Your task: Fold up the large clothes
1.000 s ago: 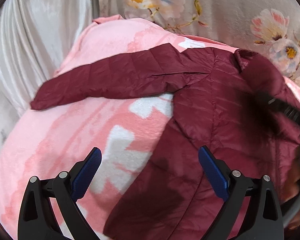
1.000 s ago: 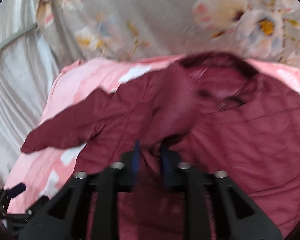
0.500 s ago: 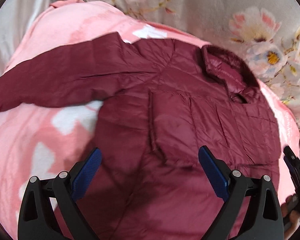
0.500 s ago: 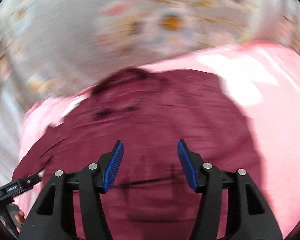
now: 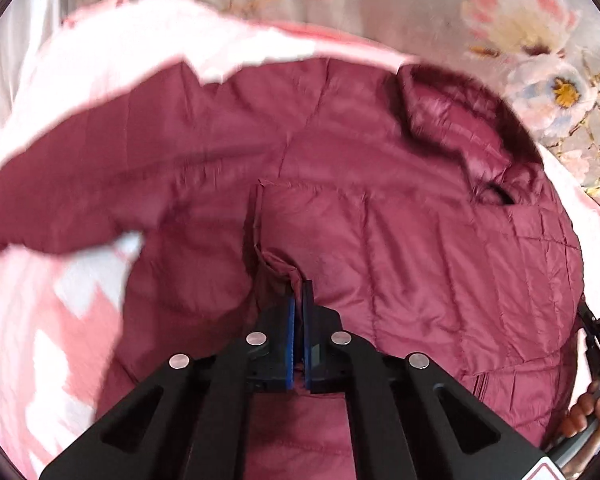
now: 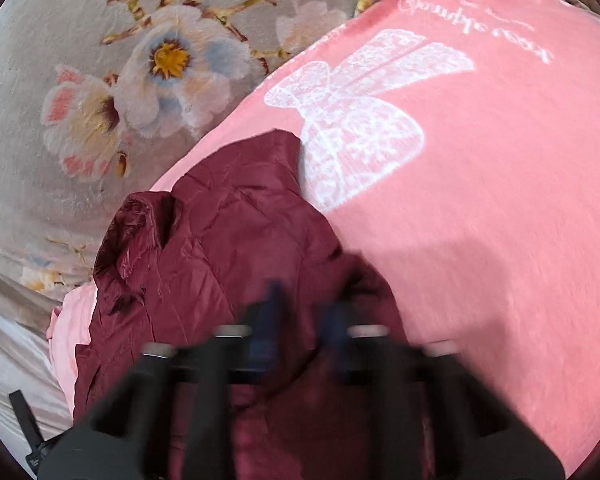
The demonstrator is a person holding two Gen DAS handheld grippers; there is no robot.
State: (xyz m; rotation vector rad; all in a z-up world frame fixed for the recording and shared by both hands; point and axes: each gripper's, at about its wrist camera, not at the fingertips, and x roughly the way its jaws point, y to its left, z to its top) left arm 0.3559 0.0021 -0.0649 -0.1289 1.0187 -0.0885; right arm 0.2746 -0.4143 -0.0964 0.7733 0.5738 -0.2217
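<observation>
The left gripper (image 5: 299,300) has just snapped shut, and a pinch of the dark red puffy jacket (image 5: 400,240) is squeezed between its blue pads (image 5: 290,340). The right gripper (image 6: 304,312) is blurry. Its jaws have just been closing over the jacket (image 6: 228,240), but I cannot tell if cloth is caught between them.

The jacket lies spread out on a pink blanket (image 5: 80,340). One sleeve (image 5: 100,168) sticks out to the left. The collar (image 5: 460,120) is at the far side, near a gray flowered cover (image 5: 520,40). In the right view, a white bow (image 6: 360,120) is printed on the blanket (image 6: 500,200) just beside the jacket.
</observation>
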